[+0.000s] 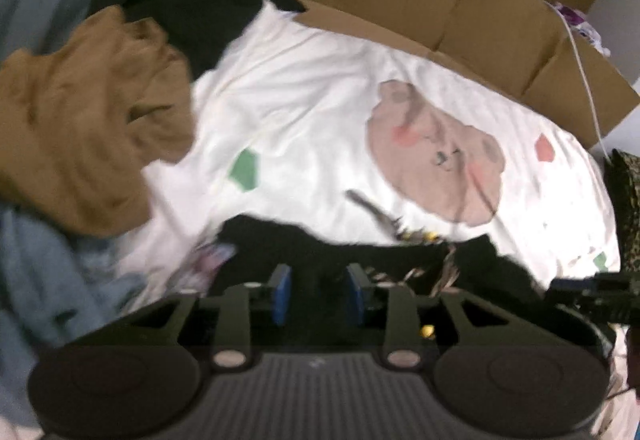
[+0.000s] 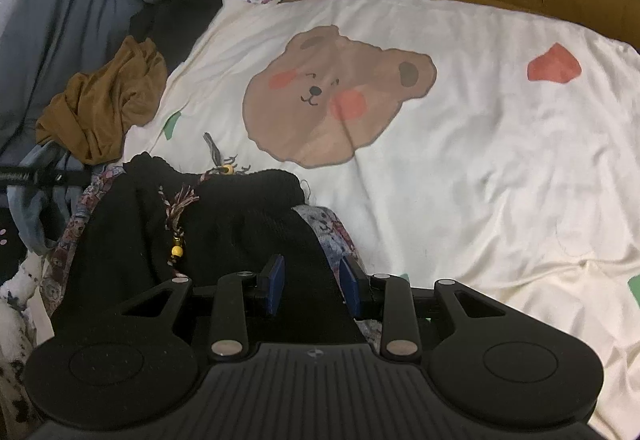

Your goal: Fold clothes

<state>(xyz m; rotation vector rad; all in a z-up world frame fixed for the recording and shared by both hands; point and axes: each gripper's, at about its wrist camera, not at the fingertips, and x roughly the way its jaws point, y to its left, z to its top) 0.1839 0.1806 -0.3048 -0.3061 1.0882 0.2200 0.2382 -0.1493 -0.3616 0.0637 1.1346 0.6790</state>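
right gripper [image 2: 310, 286] jaws parted, black knit garment [image 2: 224, 224] lying slack between them, unpinched | left gripper [image 1: 318, 294] likewise released over its other end | garment bunched on bear-print sheet [image 2: 460, 168] | advice: spread it flat, keep beaded tassel [image 2: 178, 240] clear of folds | brown top [image 2: 104, 108] waits beyond

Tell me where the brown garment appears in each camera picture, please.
Left wrist view: the brown garment fills the left side, blurred, beside the white bedsheet.
Right wrist view: it lies crumpled at middle left, at the sheet's left edge.
Shared landmark: the bear face print.
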